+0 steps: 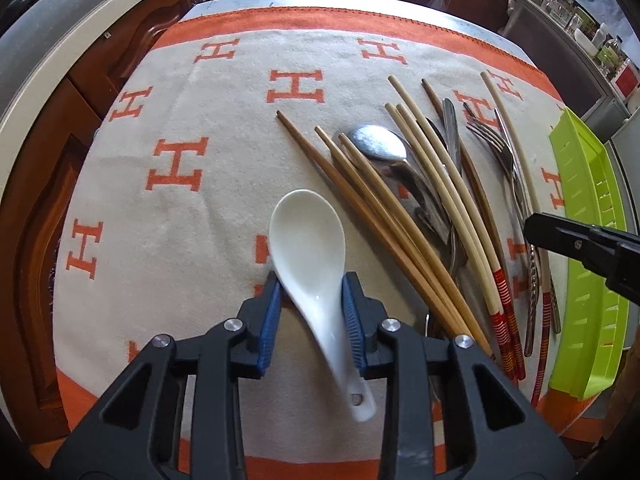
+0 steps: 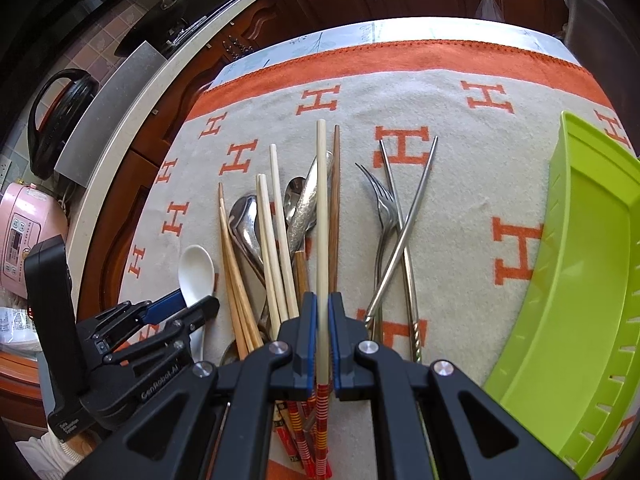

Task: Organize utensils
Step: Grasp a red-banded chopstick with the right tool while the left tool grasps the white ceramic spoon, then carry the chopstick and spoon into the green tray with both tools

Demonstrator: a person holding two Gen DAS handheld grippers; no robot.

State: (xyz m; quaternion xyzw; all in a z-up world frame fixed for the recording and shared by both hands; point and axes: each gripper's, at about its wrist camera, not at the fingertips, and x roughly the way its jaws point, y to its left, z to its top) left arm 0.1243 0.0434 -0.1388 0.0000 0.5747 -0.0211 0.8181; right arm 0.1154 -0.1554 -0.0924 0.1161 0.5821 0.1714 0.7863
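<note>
A: Starting at the left, what is the left tool (image 1: 308,280) doing?

B: Its blue pads sit against both sides of the glossy white ceramic soup spoon (image 1: 310,264), at the neck where bowl narrows to handle. It looks clamped on the spoon, which lies at the left edge of the pile on the cream blanket with orange H marks (image 1: 168,208) covering the bench. The bowl points away from the wrist camera; the long axis runs up and slightly left in that view, handle end nearest the tool.

A: And how should that lift go?

B: Probably straight up and slow. Glazed ceramic is slippery, and the bowl end is heavier, so it may tip forward.

A: To the right?

B: The right tool (image 2: 323,336) is closed on one pale cream chopstick with a red-striped end (image 2: 322,220), gripped just above the stripes. Its tip points away from the camera, its long axis nearly vertical in the right wrist view, parallel to its neighbours.

A: Next for it?

B: Likely the lime-green slotted plastic tray (image 2: 580,280) at the far right, keeping the stick aligned with the tray's length.
</note>
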